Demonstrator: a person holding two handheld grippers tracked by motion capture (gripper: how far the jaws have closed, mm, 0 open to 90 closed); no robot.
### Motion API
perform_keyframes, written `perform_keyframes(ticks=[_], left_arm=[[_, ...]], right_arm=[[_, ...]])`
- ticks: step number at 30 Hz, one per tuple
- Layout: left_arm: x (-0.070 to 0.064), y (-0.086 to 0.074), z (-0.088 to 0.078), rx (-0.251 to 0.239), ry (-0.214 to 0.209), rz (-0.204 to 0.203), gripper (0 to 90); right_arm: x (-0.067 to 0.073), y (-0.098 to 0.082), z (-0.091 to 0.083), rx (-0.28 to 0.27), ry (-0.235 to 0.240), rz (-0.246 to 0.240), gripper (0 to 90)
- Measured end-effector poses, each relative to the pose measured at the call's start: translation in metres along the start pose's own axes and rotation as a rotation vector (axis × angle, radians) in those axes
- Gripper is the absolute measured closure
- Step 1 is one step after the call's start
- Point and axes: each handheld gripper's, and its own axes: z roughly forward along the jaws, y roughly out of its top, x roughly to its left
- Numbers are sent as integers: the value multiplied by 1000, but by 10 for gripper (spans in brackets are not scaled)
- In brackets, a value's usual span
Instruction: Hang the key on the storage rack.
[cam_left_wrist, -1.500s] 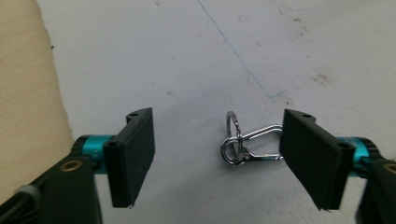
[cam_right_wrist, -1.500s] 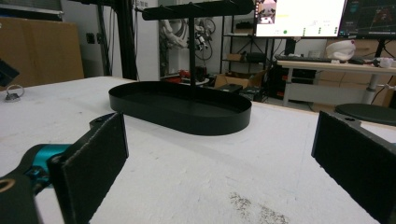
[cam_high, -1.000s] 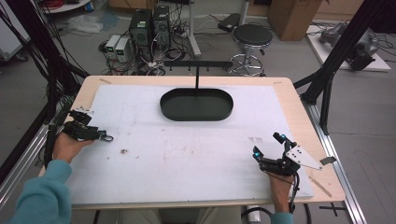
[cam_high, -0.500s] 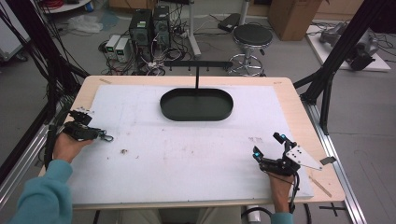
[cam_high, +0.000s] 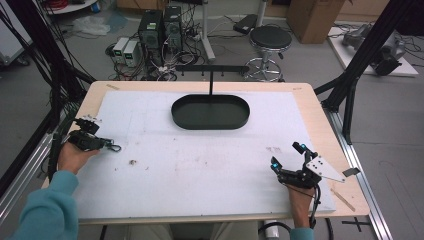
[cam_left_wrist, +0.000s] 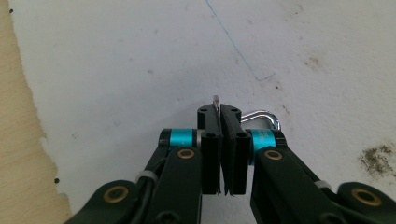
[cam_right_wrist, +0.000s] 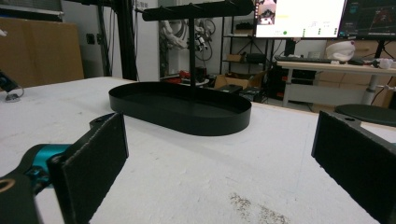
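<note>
While the person's left hand (cam_high: 70, 156) rests at the left edge of the white paper-covered wooden table (cam_high: 200, 165), the left gripper (cam_high: 102, 145) it holds lies low on the sheet, tips pointing right. Left gripper view: its two black jaws are pressed together with a thin silvery metal piece (cam_left_wrist: 215, 101) pinched between them, sticking out just past the tips. Cannot tell what that piece is. A small silver metal loop, like a carabiner or ring (cam_left_wrist: 261, 116), shows just beside the right jaw, partly hidden behind it; in the high view it sits at the gripper tips (cam_high: 116, 148). Whether loop and pinched piece are one item, cannot tell.

Right gripper (cam_high: 287, 157) is at the near right of the table, held by the right hand (cam_high: 299, 200) coming in from the near edge, grey three-cornered plate on top. Jaws spread wide, nothing between them; right gripper view shows bare sheet in the gap and looks toward the far side.

Black oval metal tray with a low rim (cam_high: 210, 112) sits at the far centre of the table, well apart from both grippers. A thin black post with a crossbar on top (cam_right_wrist: 191, 18) rises at the tray's far side. Tray looks bare inside.

Small dark speck of debris (cam_high: 133, 162) on the sheet, near the left gripper, to its near right. Teal sleeve (cam_high: 45, 210) at near left.
</note>
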Motion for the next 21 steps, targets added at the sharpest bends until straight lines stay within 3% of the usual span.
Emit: perform_keyframes(ticks=[8,14,21], left_arm=[[0,-1,-2,-4,4,4,883],[0,-1,-9,-67,-23,25,883],[0,1,-17,-167,-94,28,884]], right_arm=[[0,0,0,0,0,1,30],[0,0,0,0,2,1,30],[0,0,0,-4,1,0,30]])
